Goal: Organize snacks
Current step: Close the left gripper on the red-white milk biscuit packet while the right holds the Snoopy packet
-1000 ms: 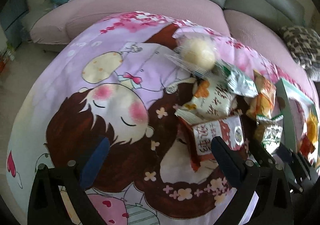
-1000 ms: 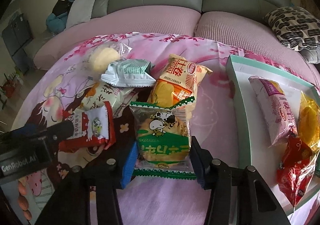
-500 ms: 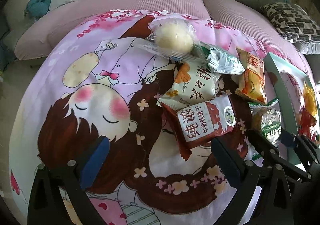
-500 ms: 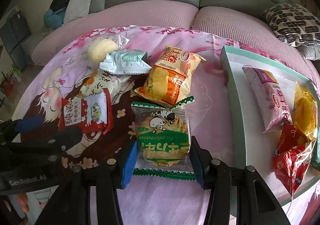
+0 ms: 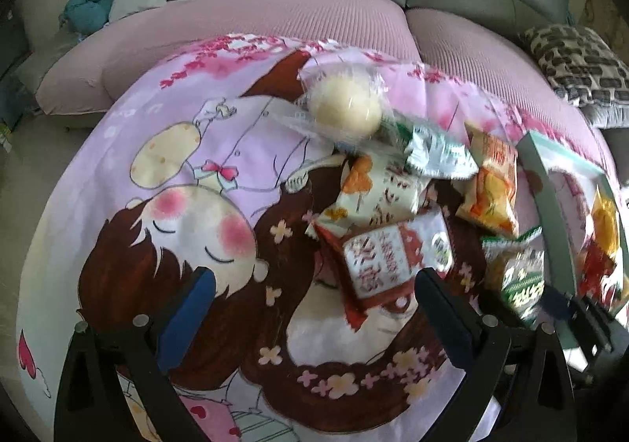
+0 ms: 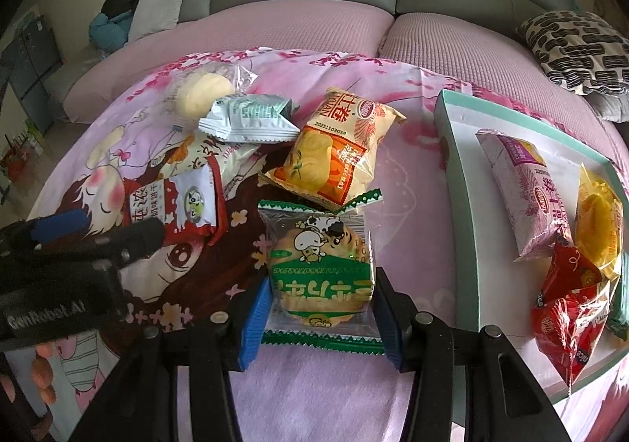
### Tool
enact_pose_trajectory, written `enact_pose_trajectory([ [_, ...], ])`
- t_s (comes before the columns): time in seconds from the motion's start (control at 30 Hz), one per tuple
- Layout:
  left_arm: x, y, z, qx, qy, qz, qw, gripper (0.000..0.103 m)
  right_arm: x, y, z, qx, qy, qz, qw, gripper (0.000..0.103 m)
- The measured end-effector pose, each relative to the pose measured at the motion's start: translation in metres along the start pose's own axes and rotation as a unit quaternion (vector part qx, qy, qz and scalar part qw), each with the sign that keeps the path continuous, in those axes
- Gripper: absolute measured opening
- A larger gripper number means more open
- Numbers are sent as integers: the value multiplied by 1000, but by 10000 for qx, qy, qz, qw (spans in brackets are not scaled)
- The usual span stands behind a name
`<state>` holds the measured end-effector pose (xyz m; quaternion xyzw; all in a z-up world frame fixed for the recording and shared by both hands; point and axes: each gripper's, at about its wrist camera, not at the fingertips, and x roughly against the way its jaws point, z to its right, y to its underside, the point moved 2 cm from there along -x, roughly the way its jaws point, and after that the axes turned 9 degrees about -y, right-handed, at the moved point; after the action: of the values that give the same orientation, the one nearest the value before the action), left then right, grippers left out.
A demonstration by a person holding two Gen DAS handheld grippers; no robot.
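My right gripper [image 6: 320,310] is shut on a green-and-clear cracker packet [image 6: 320,269], its blue pads pressing both sides. My left gripper [image 5: 310,308] is open and empty above the cartoon cloth, with a red-and-white biscuit packet [image 5: 387,263] just ahead of its right finger. Loose snacks lie in a pile: an orange packet [image 6: 334,149], a silver-green packet [image 6: 251,117], a round bun in clear wrap [image 6: 202,96] and a cream packet [image 5: 377,192]. A mint-rimmed tray [image 6: 460,182] at the right holds a purple packet [image 6: 525,190], a yellow one [image 6: 597,214] and a red one [image 6: 566,304].
A pink and grey sofa [image 6: 306,21] curves behind the cloth-covered table. A black-and-white patterned cushion [image 6: 578,48] lies at the right. The left gripper's body [image 6: 59,265] shows at the left of the right wrist view.
The right gripper has stayed closed on the green packet and shifted slightly. The left gripper has swung and pulled back a little, still open, so the snack pile moved in its view.
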<state>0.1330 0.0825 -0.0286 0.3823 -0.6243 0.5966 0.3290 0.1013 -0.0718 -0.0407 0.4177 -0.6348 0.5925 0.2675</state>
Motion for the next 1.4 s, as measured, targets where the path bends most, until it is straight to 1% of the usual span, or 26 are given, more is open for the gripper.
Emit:
enact_pose_trajectory([
  [0.1, -2, -5, 10, 43, 116, 61, 9999, 101, 0, 0, 0, 2, -10, -5, 10000, 52],
  [0.17, -5, -7, 20, 39, 233, 18, 9997, 101, 0, 0, 0, 10, -17, -11, 10000, 52],
  [0.23, -9, -9, 29, -38, 185, 34, 9998, 101, 0, 1, 0, 17, -22, -15, 10000, 52],
  [0.27, -14, -9, 33, -84, 82, -8, 9999, 101, 0, 1, -1, 20, -29, -17, 10000, 52],
  [0.3, -16, -8, 35, -93, 58, -47, 9999, 101, 0, 1, 0, 17, -32, -17, 10000, 52],
  [0.4, -19, -8, 32, 107, 159, -103, 9998, 101, 0, 1, 0, 13, -37, -17, 10000, 52],
  [0.47, -17, -8, 24, 262, 97, -67, 9996, 101, 0, 1, 0, 14, -38, -16, 10000, 52],
  [0.57, -16, -5, 14, 404, 3, -150, 9991, 101, 0, 1, 0, 5, -37, -12, 10000, 52],
  [0.7, -21, -1, 11, 640, 214, -341, 9971, 101, 0, 0, -1, 6, -25, 12, 10000, 52],
  [0.8, -21, 1, 18, 540, 184, -387, 9976, 101, -1, 0, -2, 29, -16, 42, 10000, 52],
  [0.87, -22, 3, 24, 412, 72, -450, 9981, 101, -1, 0, -2, 33, -17, 65, 10000, 52],
  [0.97, -23, 6, 27, 288, 0, -493, 9984, 99, -2, -1, -2, 19, -30, 80, 10000, 52],
  [1.03, -21, 5, 26, 322, 31, -460, 9984, 89, -2, 0, -2, 25, -28, 81, 10000, 52],
  [1.07, -19, 5, 26, 354, 76, -438, 9984, 87, -2, 0, -1, 20, -35, 84, 10000, 52],
  [1.13, -16, 4, 25, 374, 154, -404, 9984, 79, -2, 0, -1, 17, -39, 86, 10000, 52],
  [1.4, -13, 3, 22, 418, 163, -364, 9983, 76, -2, 1, -1, 18, -42, 87, 10000, 52],
])
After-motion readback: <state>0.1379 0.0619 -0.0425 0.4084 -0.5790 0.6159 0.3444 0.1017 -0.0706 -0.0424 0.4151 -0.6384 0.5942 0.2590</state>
